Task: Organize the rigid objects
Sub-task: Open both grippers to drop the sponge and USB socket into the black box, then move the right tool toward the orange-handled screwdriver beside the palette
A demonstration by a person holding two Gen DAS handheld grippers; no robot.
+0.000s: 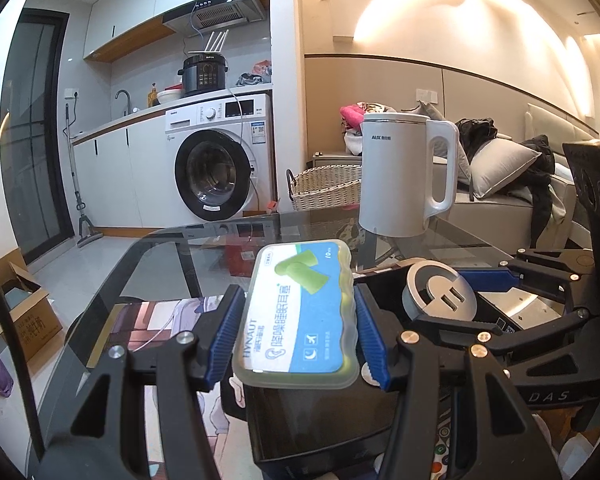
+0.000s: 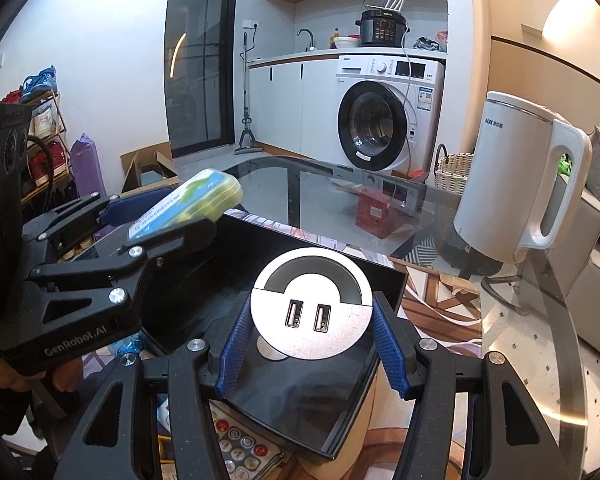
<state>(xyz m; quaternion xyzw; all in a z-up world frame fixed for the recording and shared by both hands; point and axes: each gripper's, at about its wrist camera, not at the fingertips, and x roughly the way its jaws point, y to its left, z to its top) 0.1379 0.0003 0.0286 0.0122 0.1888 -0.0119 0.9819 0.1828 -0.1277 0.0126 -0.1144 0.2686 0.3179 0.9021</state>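
My fingers (image 1: 228, 332): blue ribbed pads, black frames. Earplug box (image 1: 300, 312): blue-white label, green contents. USB disc (image 2: 310, 304): silver, grey arc. Tray (image 2: 332, 412): black. Kettle (image 1: 404, 176): white.

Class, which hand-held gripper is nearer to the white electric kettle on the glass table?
The right hand-held gripper, holding the round silver USB hub, is nearer; the white electric kettle stands just ahead to its right. The left hand-held gripper, holding the earplug box, sits farther away.

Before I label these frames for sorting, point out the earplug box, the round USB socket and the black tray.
earplug box (image 1: 300, 312), left wrist view, middle of its printed lid.
round USB socket (image 2: 310, 314), right wrist view, silver face between the ports.
black tray (image 2: 300, 404), right wrist view, bare glossy floor.
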